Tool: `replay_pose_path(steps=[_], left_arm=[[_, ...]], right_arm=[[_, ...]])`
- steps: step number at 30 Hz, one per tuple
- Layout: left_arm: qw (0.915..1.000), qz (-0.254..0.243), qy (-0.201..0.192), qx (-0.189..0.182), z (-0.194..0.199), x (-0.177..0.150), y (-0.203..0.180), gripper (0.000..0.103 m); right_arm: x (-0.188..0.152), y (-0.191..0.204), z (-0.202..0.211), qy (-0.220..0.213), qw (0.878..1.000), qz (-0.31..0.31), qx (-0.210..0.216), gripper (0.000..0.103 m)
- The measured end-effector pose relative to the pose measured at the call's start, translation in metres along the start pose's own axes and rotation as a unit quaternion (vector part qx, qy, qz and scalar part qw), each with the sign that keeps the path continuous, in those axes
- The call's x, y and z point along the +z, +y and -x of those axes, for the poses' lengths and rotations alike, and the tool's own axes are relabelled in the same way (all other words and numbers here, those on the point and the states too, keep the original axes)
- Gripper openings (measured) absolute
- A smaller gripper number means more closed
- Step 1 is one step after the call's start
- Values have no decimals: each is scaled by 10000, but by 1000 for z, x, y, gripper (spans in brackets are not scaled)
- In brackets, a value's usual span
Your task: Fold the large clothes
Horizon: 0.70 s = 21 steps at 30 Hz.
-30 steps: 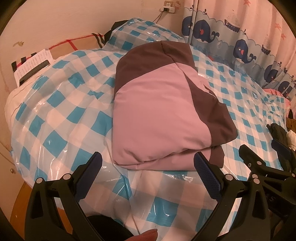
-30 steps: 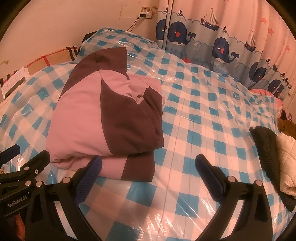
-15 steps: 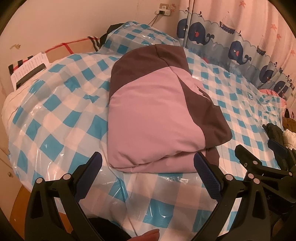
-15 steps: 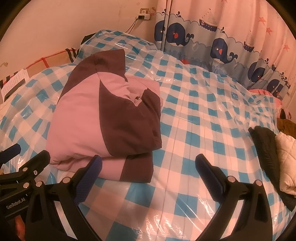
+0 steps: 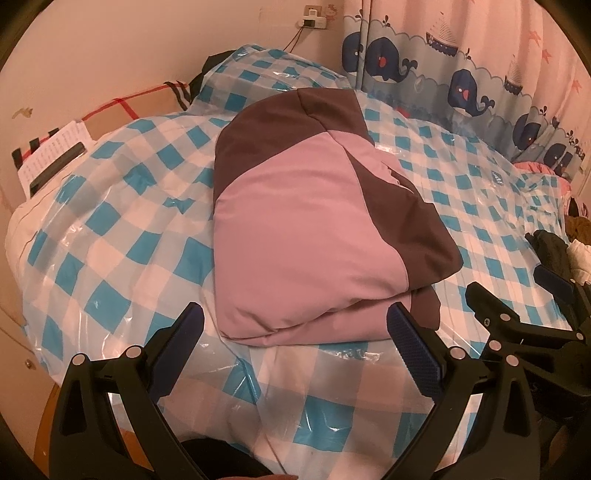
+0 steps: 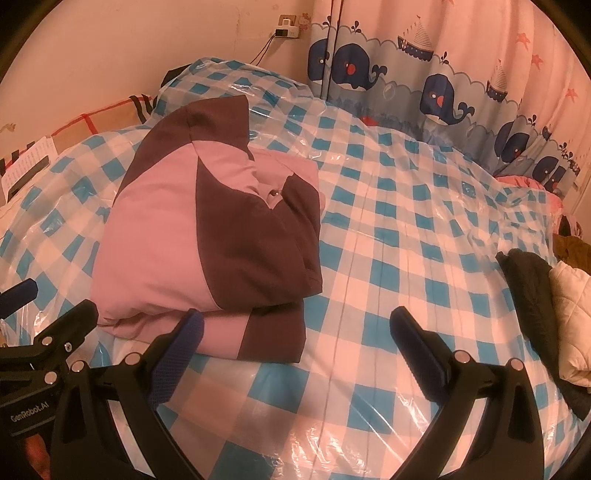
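Lying folded into a thick, puffy bundle on the bed (image 5: 110,266), the jacket (image 5: 314,229) is pale pink with dark brown panels: one brown piece caps its far end and another runs as a slanted band down its right side, where the right wrist view shows a small snap (image 6: 275,192) at a notch in the brown fabric. Its layers are stacked, with the rounded folded edge turned toward the cameras and a brown lower layer peeking out beneath at the near right corner. The bundle's long axis runs from that near edge away toward the wall, with the brown-capped end pointing at the wall outlet (image 6: 286,31). It sits on the blue and white checked cover under clear plastic, left of the bed's middle, well apart from the dark garment (image 6: 532,295) and the cream quilted one (image 6: 570,321) at the bed's right edge. The left tongs (image 5: 295,332) hang just in front of the jacket's near edge, jaws spread wide and gripping nothing. The right tongs (image 6: 295,328) are likewise spread and empty, just off the jacket's near right corner. A whale-print curtain (image 6: 443,74) hangs beyond the bed.
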<state>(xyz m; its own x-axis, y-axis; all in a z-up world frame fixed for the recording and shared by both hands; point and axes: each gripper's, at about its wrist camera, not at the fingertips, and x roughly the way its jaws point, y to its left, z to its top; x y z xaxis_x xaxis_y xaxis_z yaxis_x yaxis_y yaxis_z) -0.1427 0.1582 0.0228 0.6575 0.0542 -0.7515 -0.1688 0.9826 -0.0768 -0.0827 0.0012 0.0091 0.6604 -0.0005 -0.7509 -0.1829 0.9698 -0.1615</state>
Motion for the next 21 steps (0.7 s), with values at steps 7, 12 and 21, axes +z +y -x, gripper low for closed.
replay_pose_path(steps=[7, 12, 21], left_arm=[[10000, 6, 1, -6, 0, 0, -1, 95], [10000, 5, 2, -2, 0, 0, -1, 95], [10000, 8, -83, 4, 2, -1, -3, 95]], right_arm=[[0, 0, -1, 1, 10000, -4, 11, 97], [0, -1, -1, 2, 10000, -7, 14, 97], [-1, -1, -1, -1, 10000, -55, 49, 97]])
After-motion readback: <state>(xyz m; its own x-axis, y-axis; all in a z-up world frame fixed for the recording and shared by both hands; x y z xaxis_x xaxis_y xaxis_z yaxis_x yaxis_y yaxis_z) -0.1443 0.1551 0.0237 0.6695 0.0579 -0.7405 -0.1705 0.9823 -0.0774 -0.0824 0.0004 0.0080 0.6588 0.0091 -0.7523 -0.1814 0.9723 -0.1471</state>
